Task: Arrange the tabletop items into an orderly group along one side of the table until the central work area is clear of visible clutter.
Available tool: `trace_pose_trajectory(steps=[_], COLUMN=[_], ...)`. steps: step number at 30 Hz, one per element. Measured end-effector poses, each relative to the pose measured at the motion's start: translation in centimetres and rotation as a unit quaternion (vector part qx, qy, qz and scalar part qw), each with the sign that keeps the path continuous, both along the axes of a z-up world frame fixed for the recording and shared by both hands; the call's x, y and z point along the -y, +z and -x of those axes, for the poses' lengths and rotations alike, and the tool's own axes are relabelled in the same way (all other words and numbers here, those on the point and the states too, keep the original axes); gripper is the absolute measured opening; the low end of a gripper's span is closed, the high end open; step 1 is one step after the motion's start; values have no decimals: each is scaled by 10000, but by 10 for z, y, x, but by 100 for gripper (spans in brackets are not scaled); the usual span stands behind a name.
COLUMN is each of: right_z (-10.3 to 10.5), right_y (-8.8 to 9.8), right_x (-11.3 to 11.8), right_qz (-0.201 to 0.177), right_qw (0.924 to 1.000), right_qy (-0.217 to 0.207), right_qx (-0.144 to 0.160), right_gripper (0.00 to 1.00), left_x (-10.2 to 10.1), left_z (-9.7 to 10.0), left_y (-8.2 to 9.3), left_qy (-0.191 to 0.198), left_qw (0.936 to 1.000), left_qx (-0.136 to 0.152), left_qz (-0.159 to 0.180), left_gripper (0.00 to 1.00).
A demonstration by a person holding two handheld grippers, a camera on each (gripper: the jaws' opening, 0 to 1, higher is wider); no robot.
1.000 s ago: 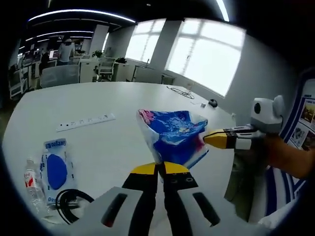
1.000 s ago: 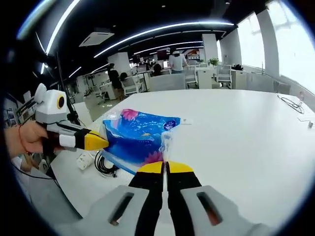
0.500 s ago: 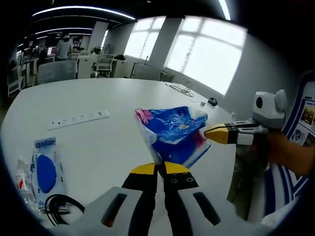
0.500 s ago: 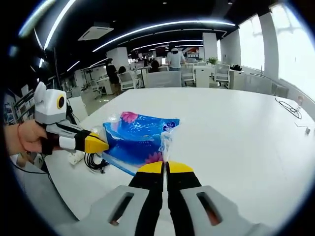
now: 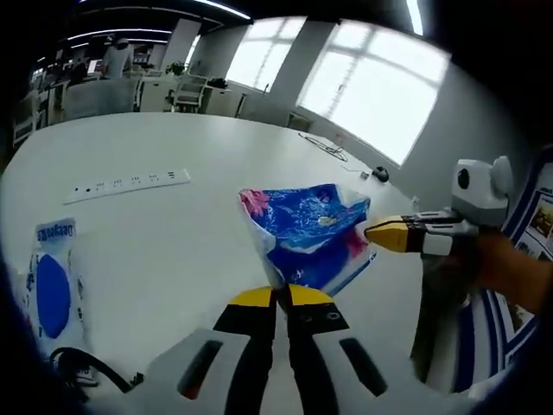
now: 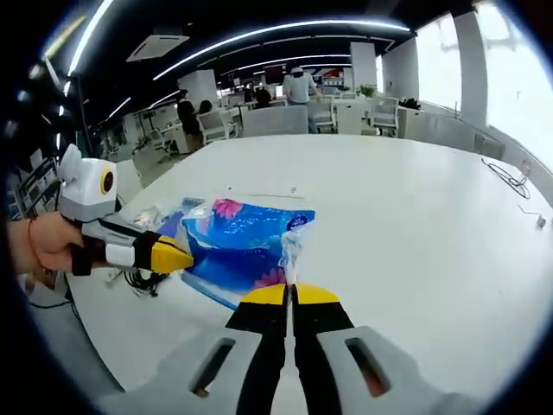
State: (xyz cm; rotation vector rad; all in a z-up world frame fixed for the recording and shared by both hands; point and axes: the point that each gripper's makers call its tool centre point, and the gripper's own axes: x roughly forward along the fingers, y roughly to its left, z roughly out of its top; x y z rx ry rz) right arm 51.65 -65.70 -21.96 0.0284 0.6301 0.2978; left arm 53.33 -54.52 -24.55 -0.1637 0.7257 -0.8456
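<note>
Blue floral plastic packet (image 5: 307, 233) held up over the white table (image 5: 173, 233), stretched between two grippers. Left gripper (image 5: 279, 296) pinched shut on the packet's lower corner, yellow tips together. Right gripper (image 6: 289, 294) likewise clamped on the opposite edge of the packet (image 6: 246, 246), jaws closed with film between them. Lay beyond on the table: white power strip (image 5: 130, 182), blue-and-white pouch (image 5: 52, 290), black cable (image 5: 86, 372).
</note>
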Motion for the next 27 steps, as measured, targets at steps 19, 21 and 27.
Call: trace_pose_trajectory(steps=[19,21,27], right_z=[-31,-31,-33], right_y=[-63,-69,-79], right_x=[16,20,29], right_qz=[-9,-15,-36], right_qw=[9988,9985,9980], right_qy=[-73,-101,-167], right_qx=[-489,-535,-606], right_gripper=[0,0,0], left_x=[16,19,28], left_z=[-25,-24,-24], left_y=[-64,-69,-80], left_qy=[147,127,92], left_qw=[9971,9967,9957], left_qx=[-713,-767,-881], left_qz=[-226,-238,-264], left_gripper=[2,2,2])
